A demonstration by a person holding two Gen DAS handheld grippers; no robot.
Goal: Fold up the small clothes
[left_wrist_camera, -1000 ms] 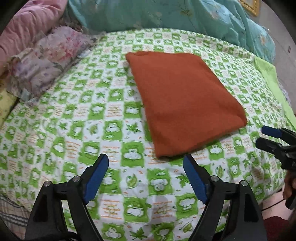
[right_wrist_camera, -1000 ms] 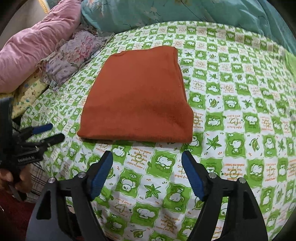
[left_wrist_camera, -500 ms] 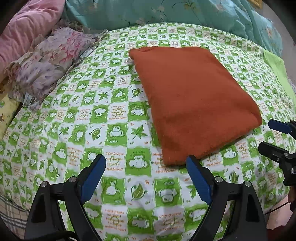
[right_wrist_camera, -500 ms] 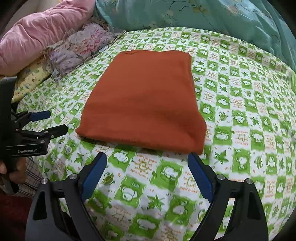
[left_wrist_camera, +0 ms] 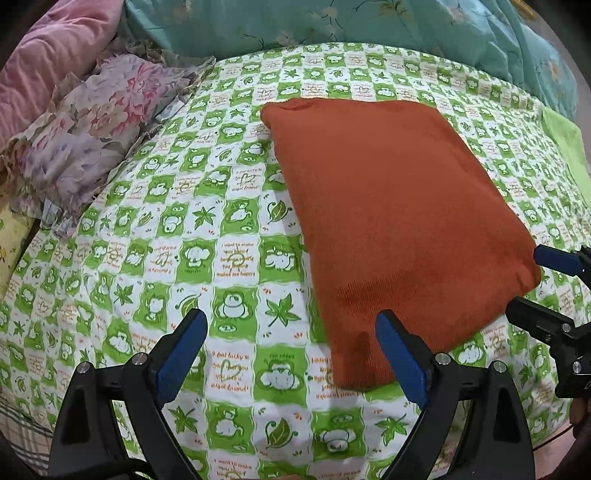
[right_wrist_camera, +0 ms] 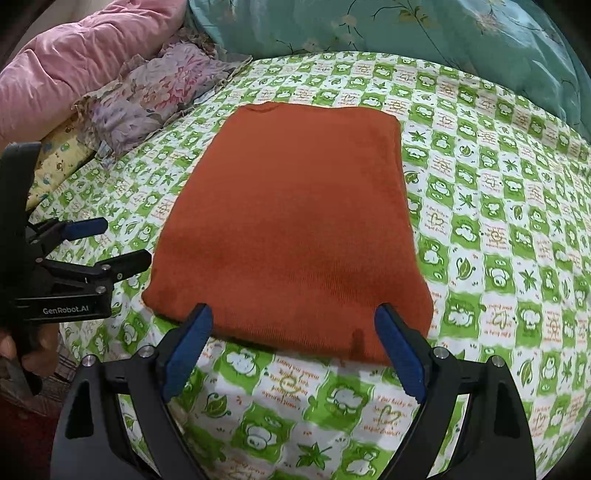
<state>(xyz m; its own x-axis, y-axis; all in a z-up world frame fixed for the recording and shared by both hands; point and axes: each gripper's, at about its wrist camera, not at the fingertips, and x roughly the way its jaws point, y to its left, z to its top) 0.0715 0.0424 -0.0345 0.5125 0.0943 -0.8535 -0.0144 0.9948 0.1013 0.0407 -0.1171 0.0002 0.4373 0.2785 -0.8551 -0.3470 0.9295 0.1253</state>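
A rust-orange garment (left_wrist_camera: 388,221) (right_wrist_camera: 295,221), folded into a rectangle, lies flat on the green-and-white patterned sheet (left_wrist_camera: 166,258) (right_wrist_camera: 498,258). My left gripper (left_wrist_camera: 291,317) hovers just short of its near left corner. Its jaws are opening, with only sheet and that corner's edge between the blue pads. From the right wrist view the left gripper (right_wrist_camera: 123,240) sits beside the garment's left edge. My right gripper (right_wrist_camera: 293,312) stands open over the near edge, straddling it without pressing. In the left wrist view the right gripper (left_wrist_camera: 526,278) shows at the near right corner.
A pink quilt (left_wrist_camera: 55,48), a floral pillow (left_wrist_camera: 96,140) and a yellow pillow (right_wrist_camera: 59,155) line the left side. A teal duvet (left_wrist_camera: 369,26) runs along the back. A light green cloth (left_wrist_camera: 565,147) lies at the far right. A hand (right_wrist_camera: 22,354) holds the left gripper.
Both grippers have moved forward toward the garment's near edge, which now looks larger and closer. Both pairs of jaws stand a little wider than before.
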